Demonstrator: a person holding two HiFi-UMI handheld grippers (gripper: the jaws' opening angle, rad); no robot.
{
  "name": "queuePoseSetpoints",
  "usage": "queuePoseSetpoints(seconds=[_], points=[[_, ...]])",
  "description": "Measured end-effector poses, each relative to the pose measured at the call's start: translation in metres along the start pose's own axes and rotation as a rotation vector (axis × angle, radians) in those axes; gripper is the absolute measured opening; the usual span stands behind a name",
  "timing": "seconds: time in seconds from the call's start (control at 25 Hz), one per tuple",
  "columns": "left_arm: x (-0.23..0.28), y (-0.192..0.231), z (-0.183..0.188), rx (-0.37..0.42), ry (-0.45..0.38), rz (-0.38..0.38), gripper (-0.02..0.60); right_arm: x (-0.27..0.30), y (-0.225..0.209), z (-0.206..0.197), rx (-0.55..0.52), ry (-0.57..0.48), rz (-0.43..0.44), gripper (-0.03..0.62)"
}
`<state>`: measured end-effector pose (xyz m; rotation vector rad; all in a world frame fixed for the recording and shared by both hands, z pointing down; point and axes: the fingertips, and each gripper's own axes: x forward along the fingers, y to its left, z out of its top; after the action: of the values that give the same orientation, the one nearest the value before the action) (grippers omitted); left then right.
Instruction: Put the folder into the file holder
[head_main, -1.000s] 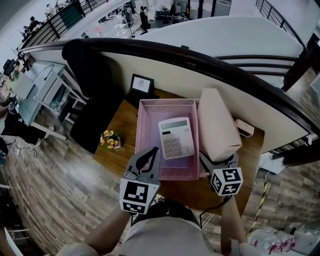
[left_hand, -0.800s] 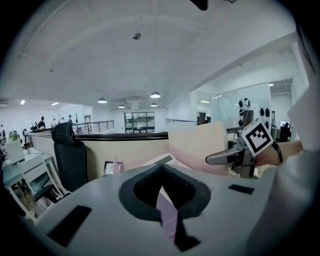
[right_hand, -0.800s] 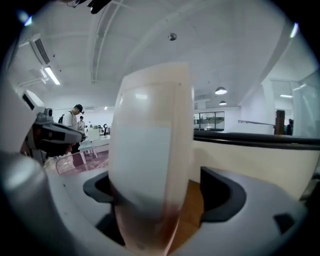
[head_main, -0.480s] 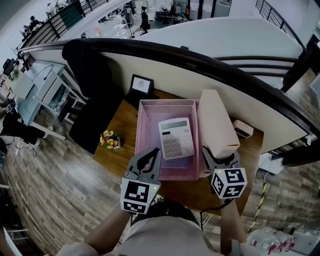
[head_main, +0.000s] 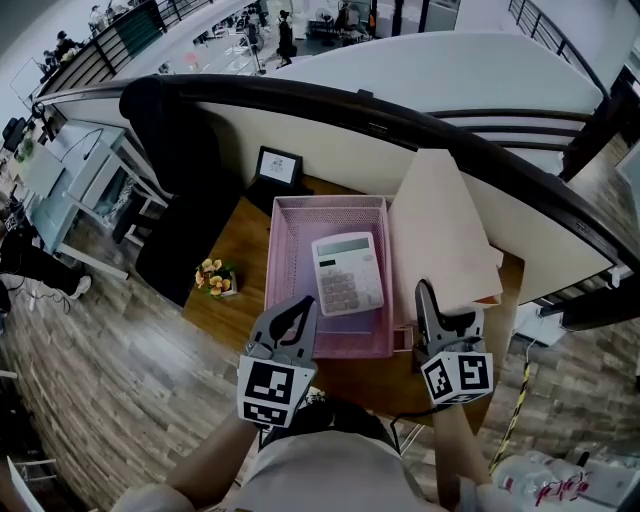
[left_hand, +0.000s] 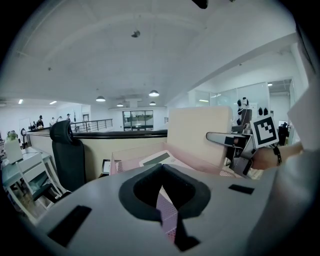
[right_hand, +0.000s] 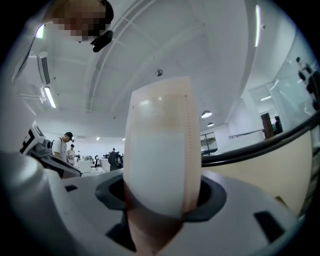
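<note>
— Folder (head_main: 440, 230): what has hold of it?

— The right gripper (head_main: 427, 290). Its jaws have just been closing, and now they pinch the folder's near edge, which fills the gap between them.

— And the left gripper (head_main: 303, 303)?

— Its jaws are pressed together with nothing visibly caught in them. It hangs over the near end of the pink tray (head_main: 272, 265), at 9 o'clock from the right gripper.

— What lies around them?

— The tray sits on a wooden desk (head_main: 235, 255), just at 9 o'clock of the folder. The folder's left edge overlaps the tray's right rim in the head view, and I cannot tell whether they touch. A calculator (head_main: 347, 272) lies flat in the middle of the tray and covers much of its floor. A small pot of flowers (head_main: 214, 278) stands at 9 o'clock of the tray, and a picture frame (head_main: 278, 167) stands at 11 o'clock. A black chair (head_main: 170, 140) is farther off at 10 o'clock.

— Which way does the folder point?

— Its long axis runs from the gripper at 6 o'clock toward 12 o'clock. It is tilted, with the far end higher, and its broad beige face is turned up toward the person.
</note>
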<state>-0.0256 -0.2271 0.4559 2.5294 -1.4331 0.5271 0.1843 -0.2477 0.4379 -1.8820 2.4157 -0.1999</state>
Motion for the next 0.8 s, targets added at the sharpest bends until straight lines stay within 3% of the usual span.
queuePoseSetpoints(seconds=[0.24, 0.4, 0.8], points=[[-0.001, -0.003, -0.004, 0.002, 0.01, 0.001, 0.003, 0.001, 0.003, -0.038, -0.017, -0.026, -0.038, 0.281], [-0.001, 0.0, -0.007, 0.003, 0.019, 0.008, 0.003, 0.003, 0.005, -0.042, -0.033, -0.065, -0.042, 0.281], [0.003, 0.005, -0.01, 0.005, 0.027, 0.02, 0.003, 0.007, -0.005, -0.111, -0.065, 0.083, -0.053, 0.293]])
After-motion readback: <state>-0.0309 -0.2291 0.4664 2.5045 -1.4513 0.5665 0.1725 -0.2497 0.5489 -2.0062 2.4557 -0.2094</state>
